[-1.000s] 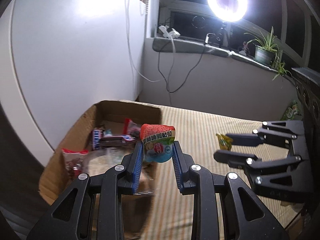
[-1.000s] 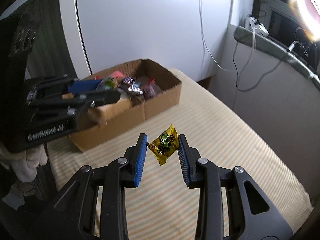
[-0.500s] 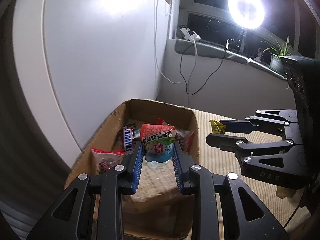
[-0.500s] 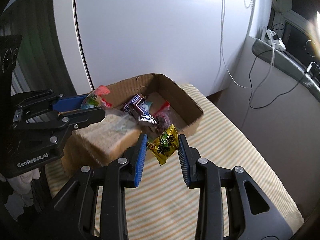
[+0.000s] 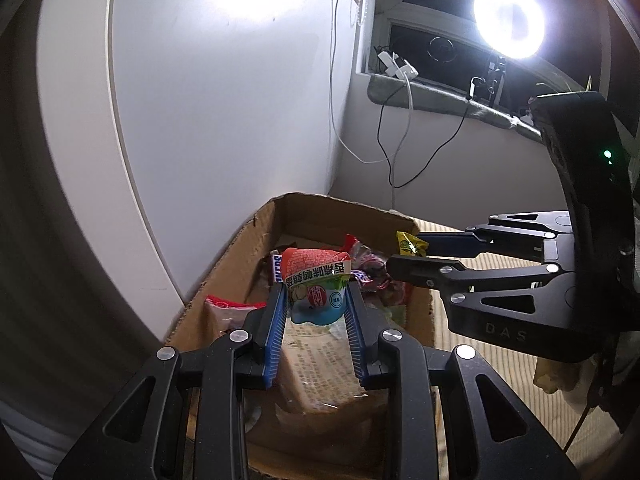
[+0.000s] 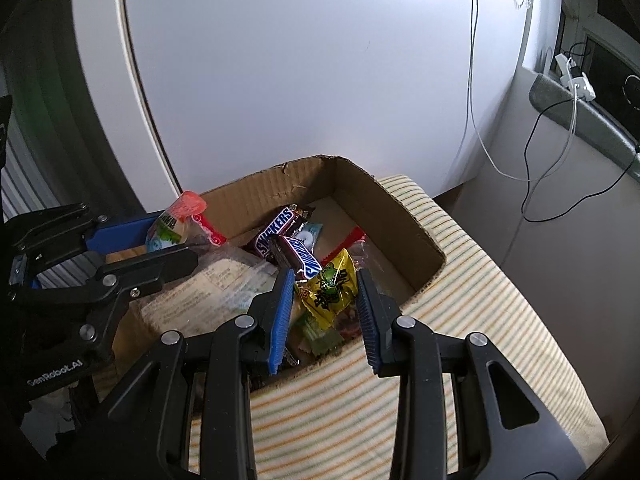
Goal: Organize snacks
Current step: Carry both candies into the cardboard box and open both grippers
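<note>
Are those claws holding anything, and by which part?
Left claw pinches a red-topped snack packet by its lower end; right claw pinches a yellow candy wrapper by its sides.

- Left gripper [image 5: 316, 300] tilts downward, fingers [image 5: 276, 320] clamped on a packet between them.
- Right gripper [image 6: 325, 294] tilts downward, fingers [image 6: 282, 308] pinching a packet.

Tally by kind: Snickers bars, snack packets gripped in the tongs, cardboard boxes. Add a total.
Snickers bars: 2
Gripped packets: 2, the yellow candy packet and the red-topped pouch
Cardboard box: 1
Total: 5
</note>
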{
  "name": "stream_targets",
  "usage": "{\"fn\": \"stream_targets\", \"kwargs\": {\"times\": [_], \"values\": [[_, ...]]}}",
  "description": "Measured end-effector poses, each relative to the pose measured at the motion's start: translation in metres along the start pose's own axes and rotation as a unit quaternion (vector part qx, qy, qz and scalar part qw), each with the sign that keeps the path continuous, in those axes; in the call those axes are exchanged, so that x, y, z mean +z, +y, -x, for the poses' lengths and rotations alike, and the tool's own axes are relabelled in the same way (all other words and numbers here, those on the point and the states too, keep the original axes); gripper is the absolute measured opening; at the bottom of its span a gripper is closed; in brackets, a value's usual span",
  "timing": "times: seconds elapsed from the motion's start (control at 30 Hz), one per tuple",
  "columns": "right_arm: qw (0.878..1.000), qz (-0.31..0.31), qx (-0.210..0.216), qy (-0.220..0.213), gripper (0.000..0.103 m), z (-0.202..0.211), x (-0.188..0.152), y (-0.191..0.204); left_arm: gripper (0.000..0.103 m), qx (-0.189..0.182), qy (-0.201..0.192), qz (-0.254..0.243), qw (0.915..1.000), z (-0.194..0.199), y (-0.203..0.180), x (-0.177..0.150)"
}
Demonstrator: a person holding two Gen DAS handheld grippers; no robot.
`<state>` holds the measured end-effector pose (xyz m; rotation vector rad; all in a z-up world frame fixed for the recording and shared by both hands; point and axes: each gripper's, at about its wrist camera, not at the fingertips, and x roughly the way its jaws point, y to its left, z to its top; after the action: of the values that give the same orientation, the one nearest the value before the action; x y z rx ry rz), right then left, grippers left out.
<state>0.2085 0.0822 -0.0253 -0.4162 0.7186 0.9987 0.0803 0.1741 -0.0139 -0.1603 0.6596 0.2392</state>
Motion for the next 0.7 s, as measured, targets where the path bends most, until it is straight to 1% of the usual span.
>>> {"fn": "stream_targets", "kwargs": {"times": [0.23, 0.4, 0.53, 0.57, 0.63, 0.7], "values": [[1.000, -0.008, 0.010, 0.006, 0.033, -0.011, 0.005, -0.004, 0.028, 0.007, 0.002, 0.007, 1.0000, -0.005, 0.006, 0.001], [1.000, -0.009, 0.017, 0.007, 0.033, -0.017, 0.008, -0.004, 0.034, 0.013, 0.004, 0.009, 0.9999, -0.007, 0.006, 0.002], [1.000, -0.004, 0.019, 0.008, 0.033, -0.021, 0.008, -0.002, 0.036, 0.019, 0.004, 0.013, 0.9997, -0.005, 0.007, 0.000], [1.000, -0.002, 0.021, 0.009, 0.034, -0.022, 0.008, -0.001, 0.037, 0.021, 0.005, 0.014, 0.9997, -0.004, 0.007, 0.000], [1.000, 0.002, 0.019, 0.009, 0.042, -0.023, 0.008, 0.000, 0.038, 0.023, 0.004, 0.015, 0.9996, -0.004, 0.007, 0.000], [1.000, 0.004, 0.014, 0.006, 0.046, -0.022, 0.008, 0.001, 0.039, 0.023, 0.004, 0.014, 0.9996, -0.002, 0.006, -0.001]]}}
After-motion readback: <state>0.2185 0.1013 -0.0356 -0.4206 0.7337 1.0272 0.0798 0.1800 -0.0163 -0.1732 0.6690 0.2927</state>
